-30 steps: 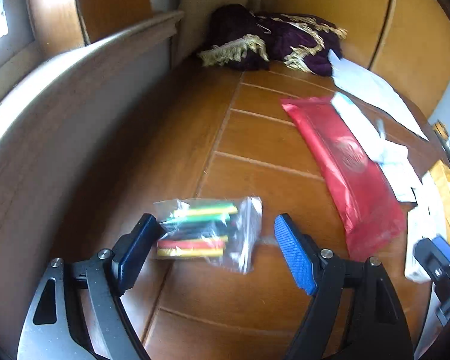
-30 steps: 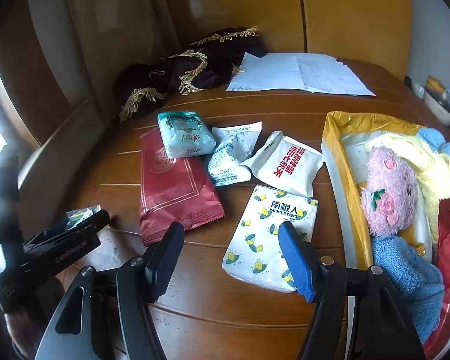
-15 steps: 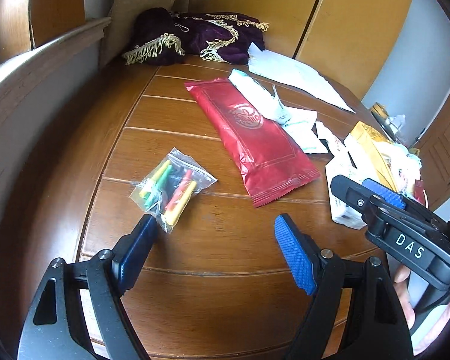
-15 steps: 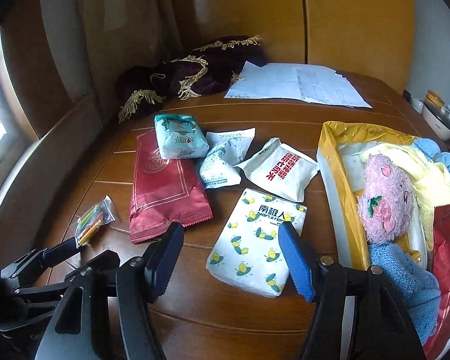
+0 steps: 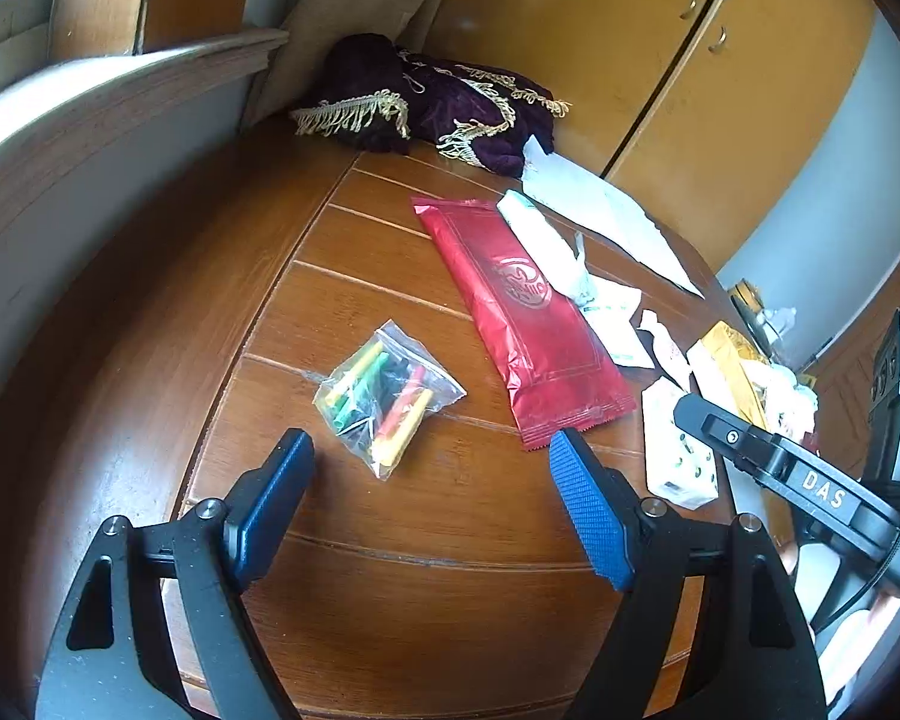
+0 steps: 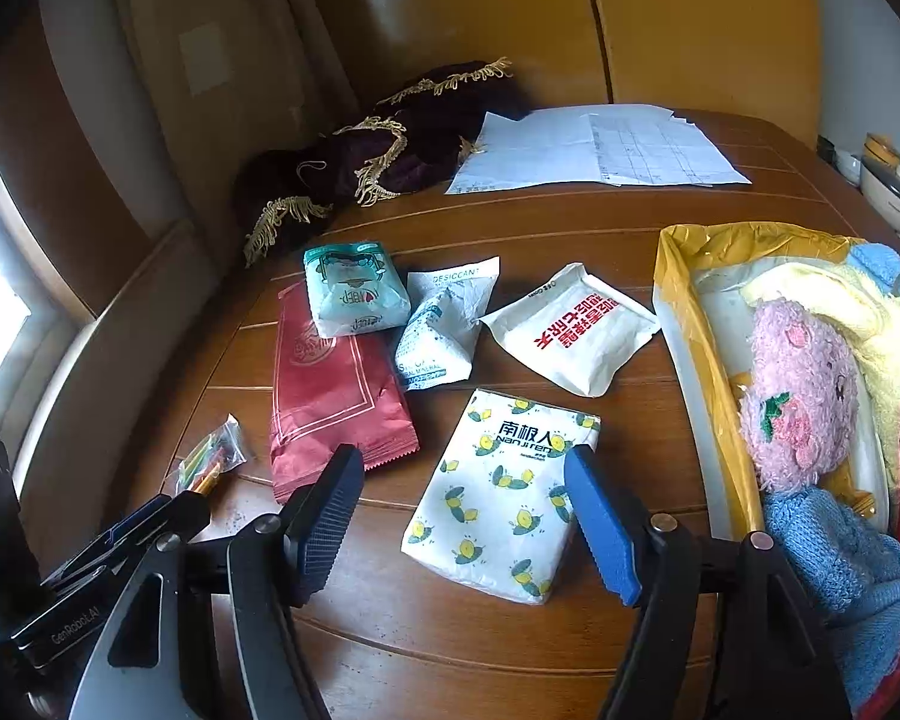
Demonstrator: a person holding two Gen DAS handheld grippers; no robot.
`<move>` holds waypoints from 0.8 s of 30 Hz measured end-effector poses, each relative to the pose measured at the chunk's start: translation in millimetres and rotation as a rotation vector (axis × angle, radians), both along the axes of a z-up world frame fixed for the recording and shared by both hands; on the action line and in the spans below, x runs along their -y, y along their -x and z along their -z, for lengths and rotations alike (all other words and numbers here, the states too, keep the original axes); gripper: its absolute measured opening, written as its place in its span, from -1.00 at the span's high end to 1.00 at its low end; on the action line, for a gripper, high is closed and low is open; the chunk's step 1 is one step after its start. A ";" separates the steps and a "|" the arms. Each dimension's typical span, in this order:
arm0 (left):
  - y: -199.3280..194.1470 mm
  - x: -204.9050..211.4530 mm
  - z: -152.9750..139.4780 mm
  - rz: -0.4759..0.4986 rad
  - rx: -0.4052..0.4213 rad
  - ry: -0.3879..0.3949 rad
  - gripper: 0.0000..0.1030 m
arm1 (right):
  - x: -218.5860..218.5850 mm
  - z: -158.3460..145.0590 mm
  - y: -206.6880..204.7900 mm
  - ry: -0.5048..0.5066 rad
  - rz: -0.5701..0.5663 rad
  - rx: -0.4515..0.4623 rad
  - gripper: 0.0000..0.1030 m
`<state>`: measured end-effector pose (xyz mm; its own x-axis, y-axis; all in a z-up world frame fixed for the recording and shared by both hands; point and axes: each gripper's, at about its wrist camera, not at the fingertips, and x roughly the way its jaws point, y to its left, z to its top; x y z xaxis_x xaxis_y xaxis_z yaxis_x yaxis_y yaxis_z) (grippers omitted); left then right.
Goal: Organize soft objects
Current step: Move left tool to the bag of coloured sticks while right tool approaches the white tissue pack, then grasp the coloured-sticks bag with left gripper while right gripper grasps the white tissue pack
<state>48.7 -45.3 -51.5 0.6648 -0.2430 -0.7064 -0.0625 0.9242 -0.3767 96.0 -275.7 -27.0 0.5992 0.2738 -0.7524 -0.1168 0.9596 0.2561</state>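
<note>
A clear bag of coloured sticks (image 5: 385, 397) lies on the wooden table (image 5: 402, 546), just ahead of my open left gripper (image 5: 429, 468), which holds nothing. A red foil packet (image 5: 525, 324) lies to its right. My right gripper (image 6: 465, 498) is open and empty over the near end of a white tissue pack with lemon prints (image 6: 501, 492). Beyond it lie the red packet (image 6: 330, 390), a teal pack (image 6: 354, 288), a desiccant sachet (image 6: 441, 324) and a white pouch with red lettering (image 6: 573, 327). The stick bag (image 6: 210, 462) sits at the left.
A yellow-lined bin (image 6: 681, 276) at the right holds a pink plush (image 6: 801, 396), a yellow towel and blue knitwear (image 6: 834, 558). A dark fringed cloth (image 6: 384, 150) and paper sheets (image 6: 600, 147) lie at the back. A curved bench back (image 5: 102, 114) runs along the left.
The left gripper pulled back from around the stick bag and swung right; the bag now lies ahead of its fingers. The right gripper moved slightly closer over the lemon-print pack.
</note>
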 end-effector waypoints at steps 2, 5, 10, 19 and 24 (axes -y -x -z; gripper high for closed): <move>1.5 -5.0 -1.0 -0.007 0.013 0.025 -0.57 | -5.5 0.3 -2.1 0.023 0.006 -0.005 -0.42; 4.4 -10.5 -1.0 -0.043 0.013 0.035 -0.57 | -14.8 2.9 -2.1 0.089 0.030 0.011 -0.42; -5.6 -7.1 2.3 -0.053 -0.030 0.019 -0.57 | -26.1 4.4 8.5 0.152 0.006 0.061 -0.16; -34.7 16.7 -7.9 -0.047 0.021 -0.287 -0.57 | 10.6 -1.9 19.8 -0.024 0.045 0.069 -0.02; -43.2 26.3 4.7 -0.034 -0.052 -0.375 -0.11 | -1.3 8.7 8.3 -0.002 0.045 -0.008 -0.11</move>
